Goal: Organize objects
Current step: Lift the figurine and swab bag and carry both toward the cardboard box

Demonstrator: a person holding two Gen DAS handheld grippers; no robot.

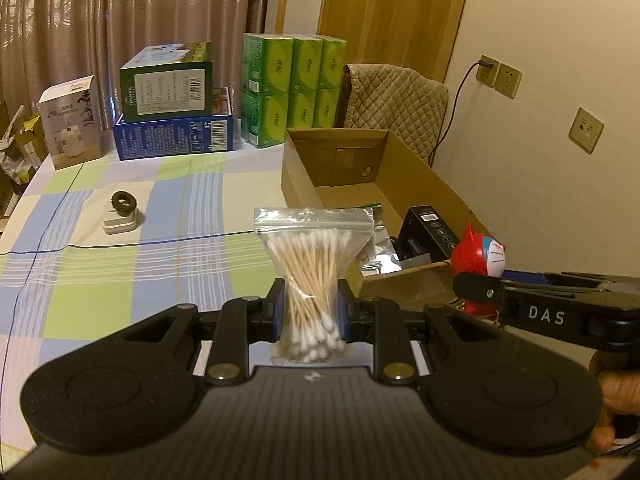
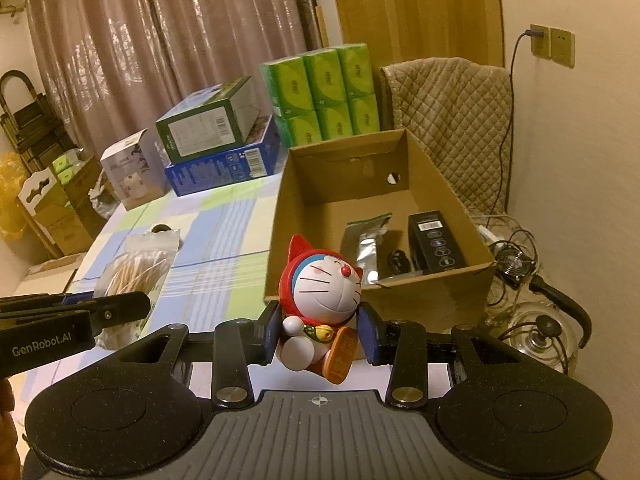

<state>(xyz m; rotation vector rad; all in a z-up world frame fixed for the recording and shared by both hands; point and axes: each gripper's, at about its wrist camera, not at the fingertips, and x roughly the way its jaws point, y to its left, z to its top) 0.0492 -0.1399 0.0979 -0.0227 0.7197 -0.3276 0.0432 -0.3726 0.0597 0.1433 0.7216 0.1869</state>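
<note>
Two handheld grippers work above a table covered in a blue, green and white checked cloth (image 1: 120, 280). The left gripper (image 1: 309, 308) is clamped on a clear zip-top bag of wooden cotton swabs (image 1: 308, 264), held upright by its pinched waist, lifted off the cloth just left of an open brown cardboard box (image 1: 404, 168). The right gripper (image 2: 319, 334) pinches a white cat figurine in a red hood (image 2: 324, 300) between its blue pads, close to the box's near wall, whose top edge shows just behind the figurine's head.

Inside the box lie a silver foil pouch with a green strip (image 2: 366, 240), a small dark object (image 2: 398, 261) and a black carton with a barcode (image 2: 434, 240), all toward the near right; the far half of the floor is bare. On the cloth, a white block topped by a dark ring (image 1: 121, 212) stands alone, well apart from both grippers, with open cloth around it. Stacked green tissue packs (image 1: 296, 88) and printed blue and green cartons (image 1: 172, 120) line the table's far edge
</note>
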